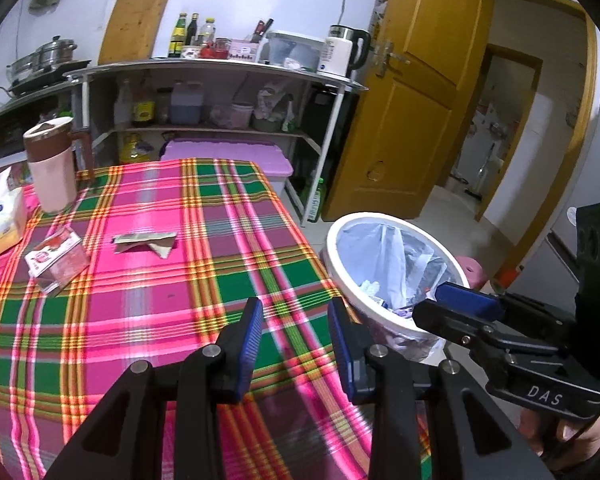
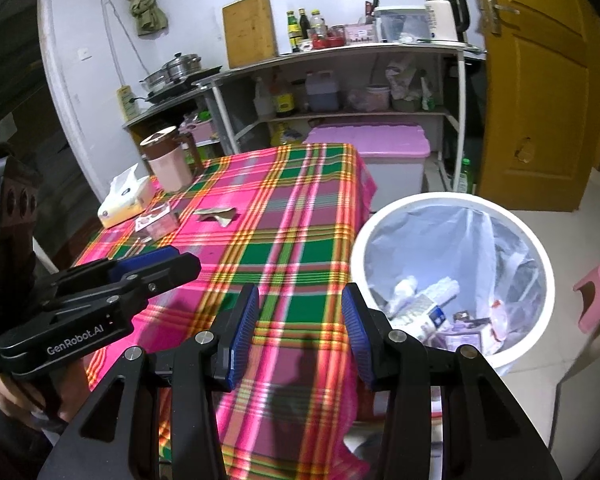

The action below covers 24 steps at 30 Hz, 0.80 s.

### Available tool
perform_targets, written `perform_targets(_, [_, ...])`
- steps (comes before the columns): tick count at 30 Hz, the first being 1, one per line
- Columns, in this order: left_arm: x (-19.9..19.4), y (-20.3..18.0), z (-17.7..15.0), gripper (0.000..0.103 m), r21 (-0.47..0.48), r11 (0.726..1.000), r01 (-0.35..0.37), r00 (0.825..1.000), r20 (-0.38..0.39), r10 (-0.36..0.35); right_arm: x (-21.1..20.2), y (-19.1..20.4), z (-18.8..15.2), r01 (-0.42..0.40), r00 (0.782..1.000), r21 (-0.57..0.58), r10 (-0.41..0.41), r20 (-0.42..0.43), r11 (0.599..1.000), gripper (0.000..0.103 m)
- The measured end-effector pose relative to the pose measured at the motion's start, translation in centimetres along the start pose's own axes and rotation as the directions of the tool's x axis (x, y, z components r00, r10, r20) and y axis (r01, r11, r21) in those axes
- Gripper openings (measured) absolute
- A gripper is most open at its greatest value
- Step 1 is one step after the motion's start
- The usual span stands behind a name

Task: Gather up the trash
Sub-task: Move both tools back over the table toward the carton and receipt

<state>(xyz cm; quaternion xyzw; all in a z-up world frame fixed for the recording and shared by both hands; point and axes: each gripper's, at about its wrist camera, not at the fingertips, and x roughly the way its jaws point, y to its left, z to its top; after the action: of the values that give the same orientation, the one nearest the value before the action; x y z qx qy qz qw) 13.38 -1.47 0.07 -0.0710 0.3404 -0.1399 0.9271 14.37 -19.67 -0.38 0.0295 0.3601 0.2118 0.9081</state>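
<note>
A: Left wrist view?
B: The left gripper (image 1: pixel 296 330) stands apart, empty, over the plaid-clothed desk (image 1: pixel 148 320); a torn silver foil wrapper (image 1: pixel 146 242) lies at eleven o'clock, the white round lined trash bin (image 1: pixel 384 276) at two.

A: Right wrist view?
B: The right gripper (image 2: pixel 300 326) is apart, empty; the wrapper (image 2: pixel 217 214) at eleven, the bin (image 2: pixel 452 276) at two.

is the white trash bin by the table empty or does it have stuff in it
Partly filled: the white trash bin already holds wrappers and packets at the bottom of its plastic liner.

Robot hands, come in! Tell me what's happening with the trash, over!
Left gripper open, empty. Right gripper open, empty. Torn wrapper and small carton on the tablecloth; lined bin beside the table. Nothing in the way.
</note>
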Motion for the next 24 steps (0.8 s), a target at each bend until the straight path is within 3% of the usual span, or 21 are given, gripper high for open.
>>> perform_targets(13, [-1.7,4.8,-1.5,0.034,-0.070,0.993,-0.095,0.995,-0.003,0.095,2.8,3.4,0.2,-0.083,0.996,-0.039,0.081,-0.046,0.996,0.044])
perform_targets(24, [-2.9,9.9,-0.9,0.034,-0.137,0.971,-0.194,0.980,0.015,0.198,5.6,6.3,1.6,-0.123,0.991,-0.116,0.115,-0.071,0.986,0.047])
